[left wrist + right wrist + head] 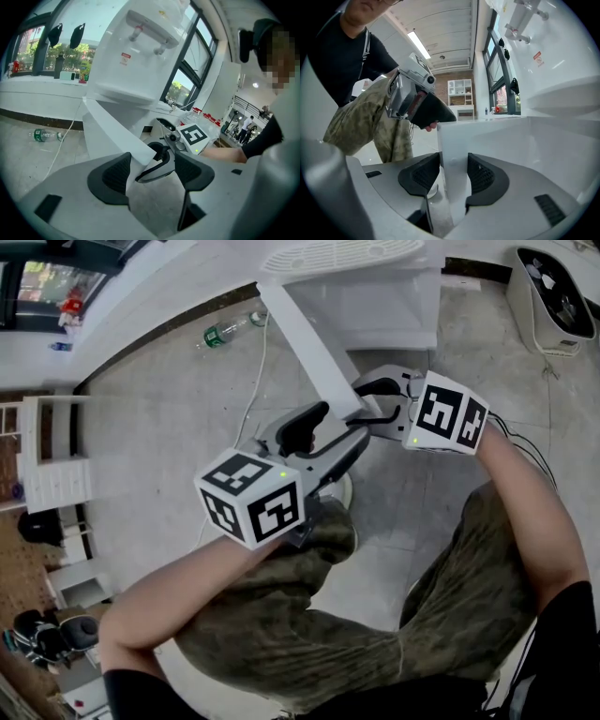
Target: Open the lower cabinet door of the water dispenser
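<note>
We're looking steeply down on the water dispenser (375, 296), and its lower cabinet door (309, 343) stands swung out from the white body, a long pale panel running toward us over the tiled floor (159, 418). The right gripper (453, 174) is on the door's free edge. In the right gripper view the panel's thin edge stands upright between the two dark pads, one pad against each face, so it is clamped on the door at a narrow gap. The left gripper (152, 171) sits just beside it on the near side, with its jaws well apart and gripping nothing. The door's lower corner shows in front of its left pad (115, 174), but we cannot tell whether the two touch. Through that open gap we see the right gripper's own marker cube (193, 135). From above, the two cubes sit near each other in front of the door, and the person's camouflage trousers (309, 615) lie below them. Out on the floor a plastic bottle (225, 331) lies on its side by the wall, and a white cable (258, 371) runs down the tiles beside the door.
</note>
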`<state>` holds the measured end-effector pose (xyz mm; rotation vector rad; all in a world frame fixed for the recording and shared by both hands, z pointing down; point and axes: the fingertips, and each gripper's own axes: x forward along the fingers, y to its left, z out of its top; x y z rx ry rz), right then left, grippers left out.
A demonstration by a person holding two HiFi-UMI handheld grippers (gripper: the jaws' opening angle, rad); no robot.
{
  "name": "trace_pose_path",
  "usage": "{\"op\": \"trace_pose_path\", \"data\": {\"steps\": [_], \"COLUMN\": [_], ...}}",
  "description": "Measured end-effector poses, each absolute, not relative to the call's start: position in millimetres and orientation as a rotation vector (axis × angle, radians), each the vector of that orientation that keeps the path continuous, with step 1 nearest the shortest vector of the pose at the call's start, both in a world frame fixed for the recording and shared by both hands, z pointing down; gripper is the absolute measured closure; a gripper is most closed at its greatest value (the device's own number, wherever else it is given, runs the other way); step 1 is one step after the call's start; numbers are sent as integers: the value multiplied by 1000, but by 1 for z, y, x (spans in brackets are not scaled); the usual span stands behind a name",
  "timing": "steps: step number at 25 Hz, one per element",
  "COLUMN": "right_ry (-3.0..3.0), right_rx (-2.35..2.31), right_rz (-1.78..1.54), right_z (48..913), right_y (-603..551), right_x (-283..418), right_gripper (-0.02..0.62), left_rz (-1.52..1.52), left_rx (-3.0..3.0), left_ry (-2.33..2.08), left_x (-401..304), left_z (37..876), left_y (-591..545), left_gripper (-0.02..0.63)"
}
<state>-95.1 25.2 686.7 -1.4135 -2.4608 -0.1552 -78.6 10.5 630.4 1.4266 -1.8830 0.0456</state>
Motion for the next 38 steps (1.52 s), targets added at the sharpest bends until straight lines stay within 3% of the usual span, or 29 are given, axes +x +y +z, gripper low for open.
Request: {"op": "trace_pose_path", "data": {"steps": [15,38], "right_ry": [-2446,-2440], "right_rx": [-1494,-1487], "right_rz": [-167,-178], "right_z": [686,688], "right_y": [66,120], "right_x": [-103,-128], "right_gripper": [434,417], "left_rz": [-62,63], "left_rx": [1197,1072], "left_ry": [-1952,-1921], "left_x": [-103,-135], "left_z": [639,670], "left_y": [47,100], "left_gripper": [311,311]}}
